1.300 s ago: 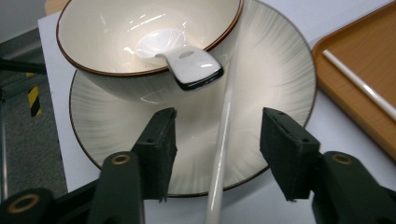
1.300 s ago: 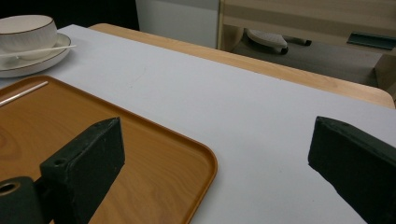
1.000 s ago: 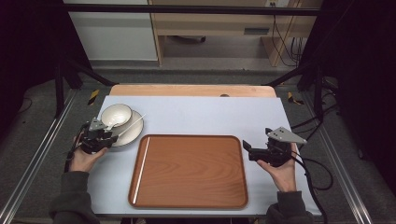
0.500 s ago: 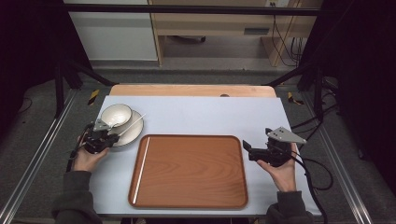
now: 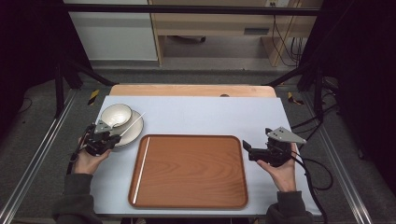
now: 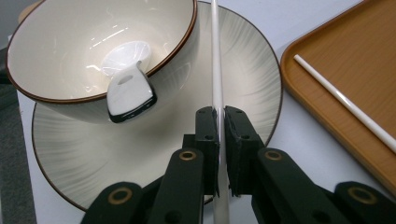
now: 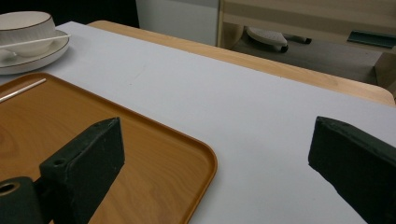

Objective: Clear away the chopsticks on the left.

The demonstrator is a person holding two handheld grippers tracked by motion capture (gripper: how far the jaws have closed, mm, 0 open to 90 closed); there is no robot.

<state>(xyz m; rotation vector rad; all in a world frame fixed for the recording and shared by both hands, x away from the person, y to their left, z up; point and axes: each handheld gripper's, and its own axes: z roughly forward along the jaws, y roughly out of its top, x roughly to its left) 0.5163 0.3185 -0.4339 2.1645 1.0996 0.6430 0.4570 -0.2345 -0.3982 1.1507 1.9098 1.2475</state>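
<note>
While the left gripper (image 6: 221,140) pinches a chopstick (image 6: 215,60), another chopstick (image 6: 343,100) lies on the tray (image 6: 355,56).

Even overhead light on the table, dark surroundings, mild softness throughout.

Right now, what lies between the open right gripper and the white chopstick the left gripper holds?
The high view shows the brown wooden tray between the right gripper and the white chopstick, another white chopstick on it.

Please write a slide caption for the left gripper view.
Left gripper shut on white chopstick lying across plate.
</note>
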